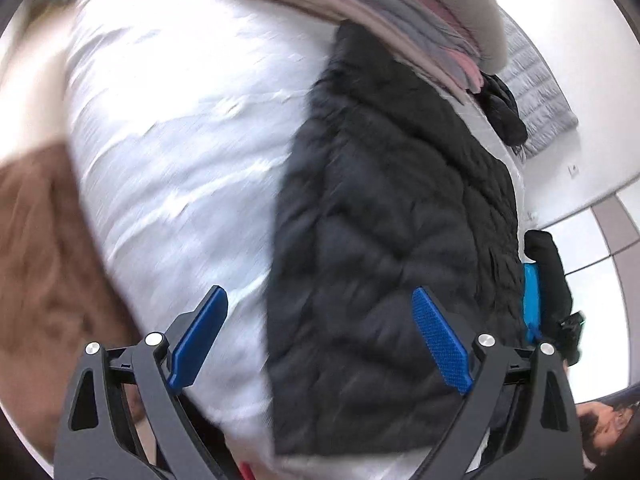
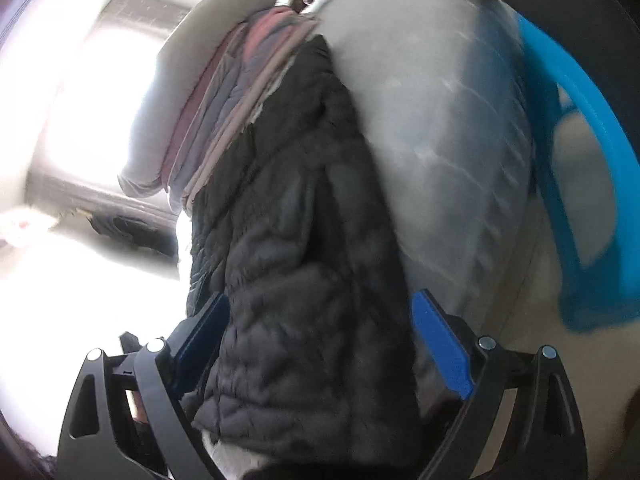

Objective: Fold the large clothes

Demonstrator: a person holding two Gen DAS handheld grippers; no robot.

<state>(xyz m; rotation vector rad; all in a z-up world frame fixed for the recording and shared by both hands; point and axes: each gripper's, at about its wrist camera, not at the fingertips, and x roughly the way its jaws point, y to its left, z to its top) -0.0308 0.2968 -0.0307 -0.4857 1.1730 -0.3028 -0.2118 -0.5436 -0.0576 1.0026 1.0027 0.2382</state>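
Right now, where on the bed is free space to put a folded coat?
The white sheet lies bare between the black quilted jacket and the brown floor. It is crowded at the far end, where the folded clothes stack meets the jacket's top.

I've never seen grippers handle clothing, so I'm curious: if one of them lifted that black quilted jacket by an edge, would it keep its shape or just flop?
The black quilted jacket would probably flop: it already lies in soft folds on the white bedding. Its puffy stitched panels suggest it is light for its bulk. The sheen hints at a slippery shell, so a thin pinch might slide off.
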